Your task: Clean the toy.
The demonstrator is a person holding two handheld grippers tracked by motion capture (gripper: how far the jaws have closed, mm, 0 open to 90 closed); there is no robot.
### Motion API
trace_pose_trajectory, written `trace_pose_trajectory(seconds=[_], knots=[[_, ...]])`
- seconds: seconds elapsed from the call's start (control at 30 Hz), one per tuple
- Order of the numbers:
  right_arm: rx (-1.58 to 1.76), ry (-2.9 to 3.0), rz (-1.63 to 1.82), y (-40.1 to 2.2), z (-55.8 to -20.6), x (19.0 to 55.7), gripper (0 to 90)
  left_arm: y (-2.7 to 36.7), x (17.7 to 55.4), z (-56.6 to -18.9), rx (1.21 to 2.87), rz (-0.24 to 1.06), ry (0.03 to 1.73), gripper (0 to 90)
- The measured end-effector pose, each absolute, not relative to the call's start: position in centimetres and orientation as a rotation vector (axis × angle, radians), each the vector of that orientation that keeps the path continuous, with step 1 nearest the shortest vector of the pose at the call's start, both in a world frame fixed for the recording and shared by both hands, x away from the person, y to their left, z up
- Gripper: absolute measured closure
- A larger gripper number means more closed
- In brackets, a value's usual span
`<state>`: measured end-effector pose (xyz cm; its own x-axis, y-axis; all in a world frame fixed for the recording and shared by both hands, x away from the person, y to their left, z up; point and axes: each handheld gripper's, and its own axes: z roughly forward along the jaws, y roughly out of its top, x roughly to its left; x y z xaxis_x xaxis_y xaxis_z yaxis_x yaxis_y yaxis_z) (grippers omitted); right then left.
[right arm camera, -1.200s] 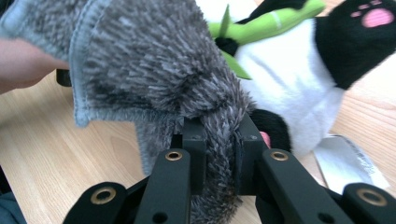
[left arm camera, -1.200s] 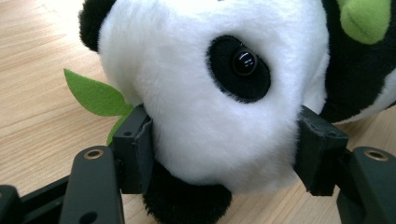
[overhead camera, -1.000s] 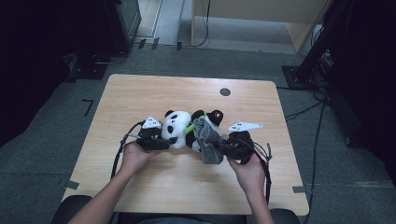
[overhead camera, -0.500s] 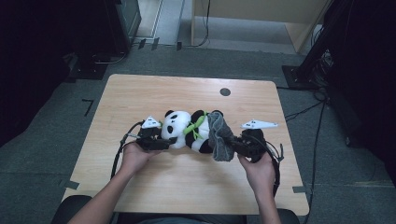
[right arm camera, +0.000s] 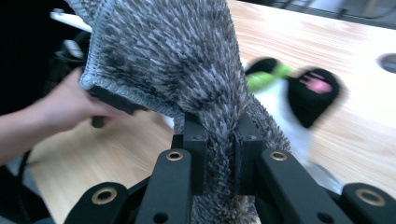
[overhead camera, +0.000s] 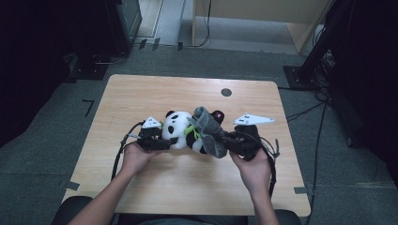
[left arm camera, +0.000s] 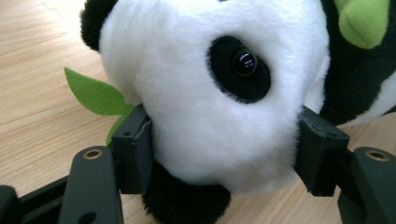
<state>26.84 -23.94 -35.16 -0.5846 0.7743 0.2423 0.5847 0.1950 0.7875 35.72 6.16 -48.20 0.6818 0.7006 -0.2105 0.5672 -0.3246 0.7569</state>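
Wooden table (overhead camera: 141,98), left hand-held gripper (overhead camera: 162,141) clamped on panda's head (left arm camera: 205,93), right hand-held gripper (right arm camera: 218,154) pinching grey cloth (right arm camera: 177,60).

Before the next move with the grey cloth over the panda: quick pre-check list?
1. Left gripper clamped on the panda head: ok, both pads press into the plush.
2. Right gripper pinching the grey cloth: ok, jaws shut on a fold.
3. Cloth clear of the left gripper's jaws: ok in the high view.
4. Panda resting on the table: ok.
5. Cloth covering the panda's body: not ok, it drapes only the middle.
6. Cables snagging under the toy: cannot tell.
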Motion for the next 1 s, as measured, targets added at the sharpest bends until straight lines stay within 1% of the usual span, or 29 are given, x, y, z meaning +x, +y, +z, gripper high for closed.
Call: trace_pose_trajectory(seconds=[0.13,0.27,0.37,0.47,0.57,0.77,1.0], knots=[[1.253,2.338,1.328,-20.4,-36.2,28.4,80.5,6.2,35.7,-48.2,2.022,0.194,0.973,32.7],[1.258,2.395,1.331,-17.3,-38.8,30.4,80.5,6.3,35.8,-48.2,2.025,0.195,0.973,32.7],[1.318,2.422,1.332,-15.8,-41.1,31.8,80.5,6.3,35.7,-48.1,2.027,0.196,0.972,32.8],[1.333,2.424,1.287,-14.8,-42.8,32.2,80.5,6.2,35.7,-48.2,2.020,0.193,0.977,32.9],[1.292,2.423,1.227,-14.5,-43.6,31.9,80.5,6.2,35.7,-48.1,2.025,0.196,0.989,33.3],[1.220,2.433,1.136,-14.9,-43.9,30.9,80.5,6.1,35.7,-48.1,2.035,0.204,0.987,33.8],[1.168,2.448,1.087,-17.1,-44.0,29.8,80.4,6.0,35.7,-48.1,2.042,0.210,0.979,33.8]])
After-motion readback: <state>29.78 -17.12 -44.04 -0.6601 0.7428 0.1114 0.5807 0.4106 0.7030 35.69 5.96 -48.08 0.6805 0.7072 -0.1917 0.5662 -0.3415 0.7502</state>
